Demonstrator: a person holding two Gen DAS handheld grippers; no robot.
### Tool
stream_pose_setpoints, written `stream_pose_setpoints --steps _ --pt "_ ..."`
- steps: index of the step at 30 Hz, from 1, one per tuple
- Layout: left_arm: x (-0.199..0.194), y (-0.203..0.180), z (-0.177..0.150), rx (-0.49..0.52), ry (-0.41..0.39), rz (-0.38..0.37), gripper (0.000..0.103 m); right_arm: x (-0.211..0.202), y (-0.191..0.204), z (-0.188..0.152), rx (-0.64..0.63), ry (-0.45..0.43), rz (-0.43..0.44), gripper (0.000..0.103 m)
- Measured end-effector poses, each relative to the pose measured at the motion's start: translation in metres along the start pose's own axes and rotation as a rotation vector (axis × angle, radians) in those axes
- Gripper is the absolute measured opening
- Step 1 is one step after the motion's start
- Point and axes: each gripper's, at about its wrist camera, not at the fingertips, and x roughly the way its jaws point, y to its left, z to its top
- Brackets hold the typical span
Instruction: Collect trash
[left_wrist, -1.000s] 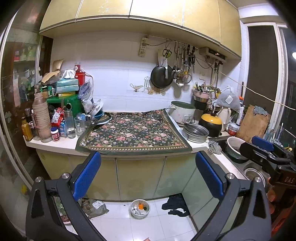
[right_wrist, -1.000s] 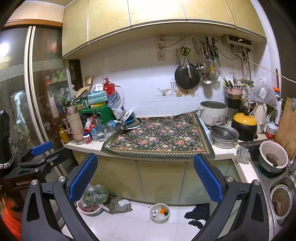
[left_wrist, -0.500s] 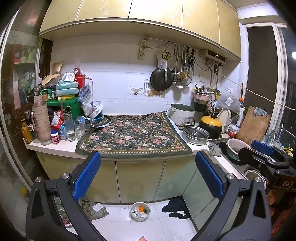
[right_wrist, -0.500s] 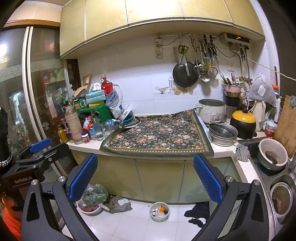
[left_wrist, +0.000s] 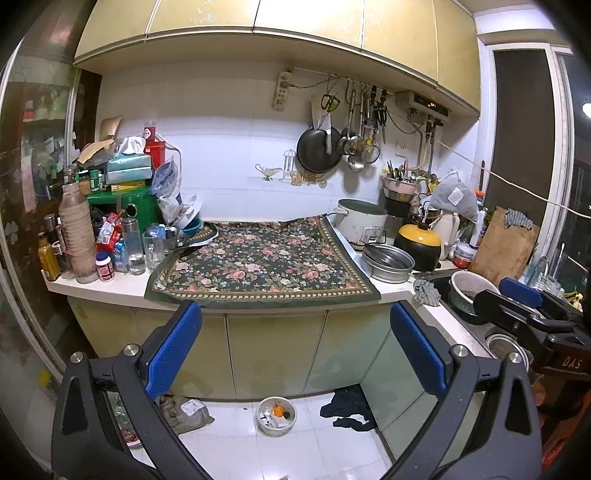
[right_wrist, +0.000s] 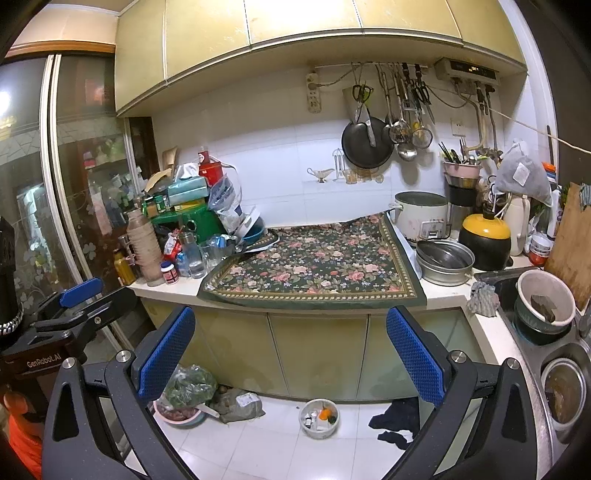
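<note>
You are standing back from the counter with both tools empty: your left gripper (left_wrist: 295, 343) has its blue pads spread wide with nothing between them, and your right gripper (right_wrist: 290, 349) is spread the same way. Take the floral cloth (left_wrist: 258, 264) on the counter as the landmark. Nothing lies on the cloth itself, so that stretch shows no trash; what looks like trash sits on the floor below its front edge. Count it: one small white bowl (right_wrist: 319, 418) of scraps almost straight below the cloth, one crumpled grey bag (right_wrist: 240, 402) down to the left of it, one clear bag of greens (right_wrist: 190, 386) resting over one pink basin (right_wrist: 179, 413) further left, and one dark rag (right_wrist: 397, 419) below the cloth's right corner (it may be clothing rather than rubbish). No bin or sack to collect into shows in either view, so how much has been gathered cannot be judged; these floor items lie loose, and neither gripper is near them. The packed clutter left of the cloth is too dense to sort.
</note>
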Motion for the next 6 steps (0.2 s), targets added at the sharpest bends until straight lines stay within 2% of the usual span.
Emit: stream_pose_setpoints --steps 6 --pt "0.015 -0.002 0.003 -0.002 0.018 0.008 0.102 0.010 -0.001 0.003 0.012 0.012 -0.007 0.103"
